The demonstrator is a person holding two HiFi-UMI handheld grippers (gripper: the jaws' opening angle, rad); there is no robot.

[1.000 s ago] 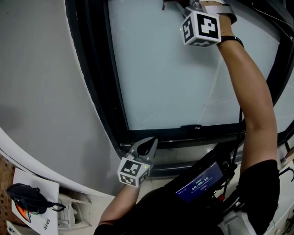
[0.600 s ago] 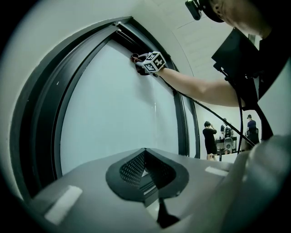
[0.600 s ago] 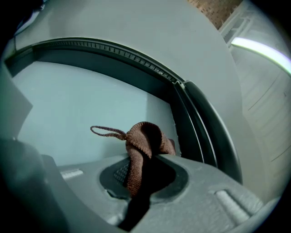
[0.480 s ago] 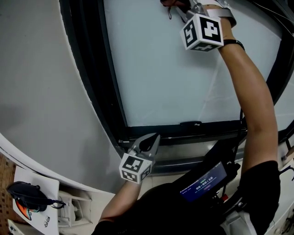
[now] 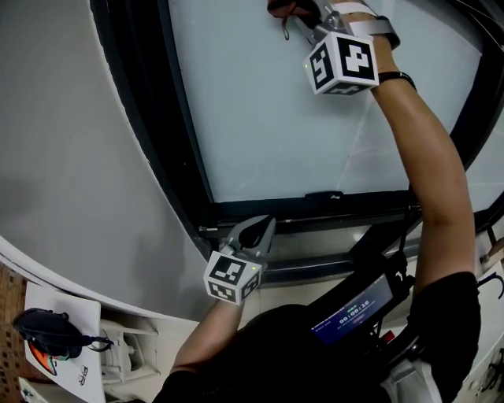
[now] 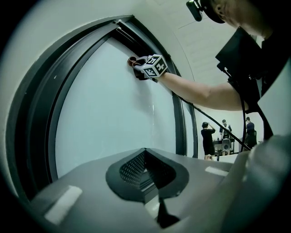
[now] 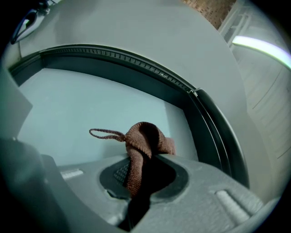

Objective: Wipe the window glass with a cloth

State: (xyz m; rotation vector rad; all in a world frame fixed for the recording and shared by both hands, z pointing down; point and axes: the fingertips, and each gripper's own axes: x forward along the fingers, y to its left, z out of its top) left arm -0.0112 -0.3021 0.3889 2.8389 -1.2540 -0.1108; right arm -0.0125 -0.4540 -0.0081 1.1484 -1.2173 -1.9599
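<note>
Right tool (image 5: pixel 305 22) grips brown cloth (image 7: pixel 144 140) at window glass (image 5: pixel 268 118), top of frame; left tool (image 5: pixel 257 233) clenched, empty, lower center.

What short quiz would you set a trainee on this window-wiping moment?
1. True or false: the right gripper is shut on the brown cloth.
2. Where is the left gripper? A, pressed on the pane; B, low by the bottom rail of the window frame, shut and empty; C, gripping the cloth too.
3. Fill in: the cloth sits near the ___ of the window glass.
Key: 1 true; 2 B; 3 top.
</note>
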